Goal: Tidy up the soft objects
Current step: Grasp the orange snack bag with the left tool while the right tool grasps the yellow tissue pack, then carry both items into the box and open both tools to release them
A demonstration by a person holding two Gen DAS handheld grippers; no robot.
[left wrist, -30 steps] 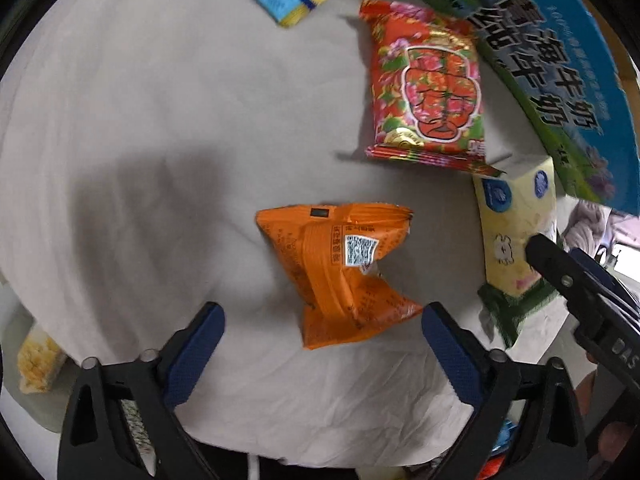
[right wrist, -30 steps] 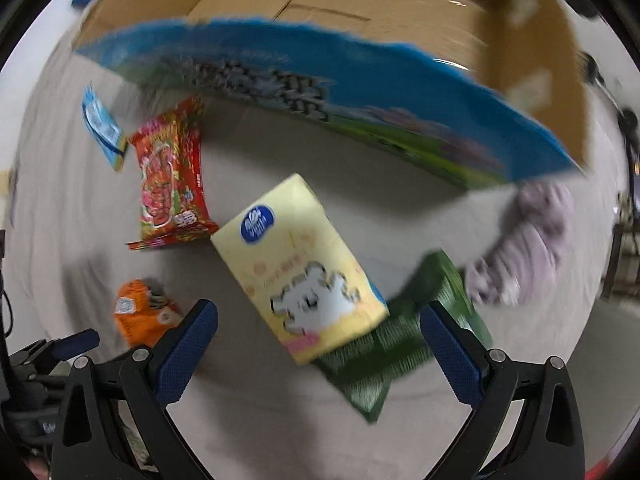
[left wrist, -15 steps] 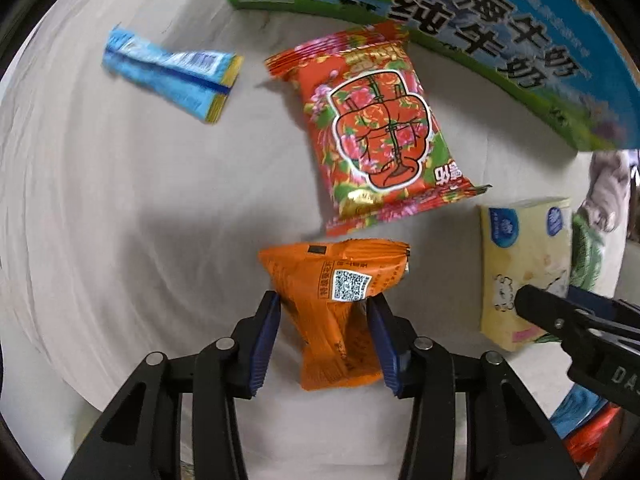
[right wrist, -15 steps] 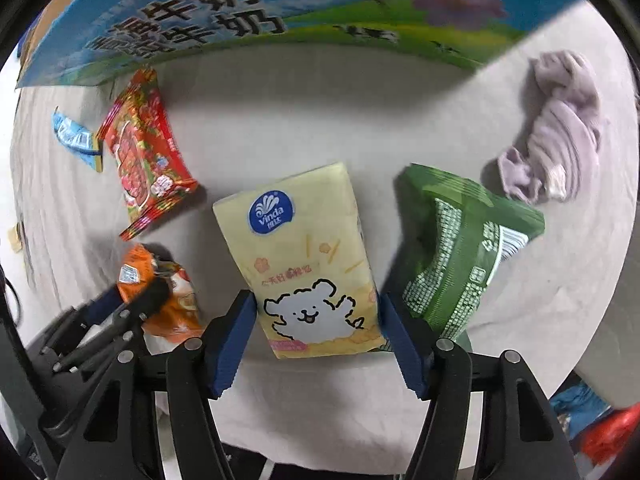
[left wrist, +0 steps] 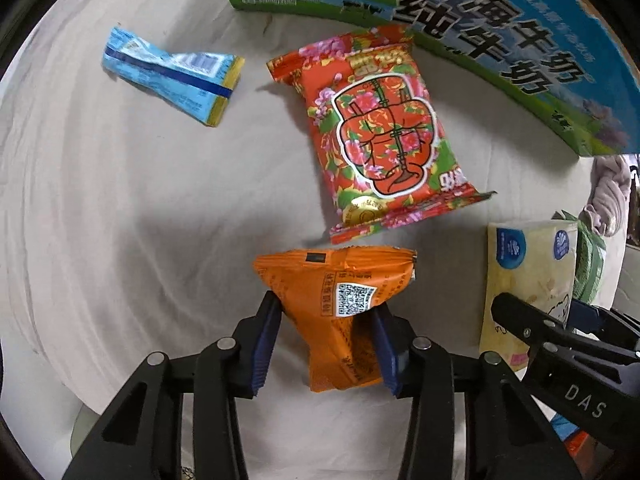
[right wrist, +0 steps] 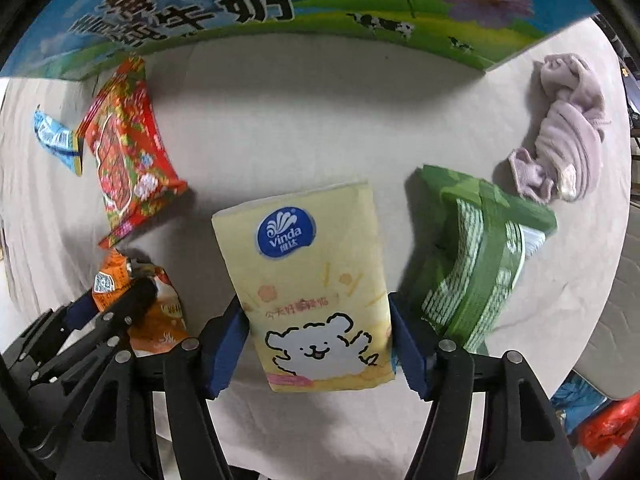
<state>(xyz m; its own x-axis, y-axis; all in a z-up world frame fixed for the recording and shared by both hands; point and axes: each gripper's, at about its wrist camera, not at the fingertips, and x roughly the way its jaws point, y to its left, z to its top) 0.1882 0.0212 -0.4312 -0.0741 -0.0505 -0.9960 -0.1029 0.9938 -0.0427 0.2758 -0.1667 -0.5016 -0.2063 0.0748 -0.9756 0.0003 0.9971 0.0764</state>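
A home, most likely: a cloth-covered table [right wrist: 320, 120] strewn with snack packets [left wrist: 384, 128], a tissue pack [right wrist: 316, 280] and a milk carton box [right wrist: 280, 4] along the top.

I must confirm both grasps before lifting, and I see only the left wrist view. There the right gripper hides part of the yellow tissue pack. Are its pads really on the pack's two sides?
Observer: Yes. In the right wrist view the right gripper has just closed, and its pads press both long sides of the yellow tissue pack.
Operator: Is anything close to that pack on its far side?
Observer: A green packet lies beside it, partly behind one finger.
Operator: And beyond the green one?
Observer: A crumpled lilac cloth lies on the table cover.
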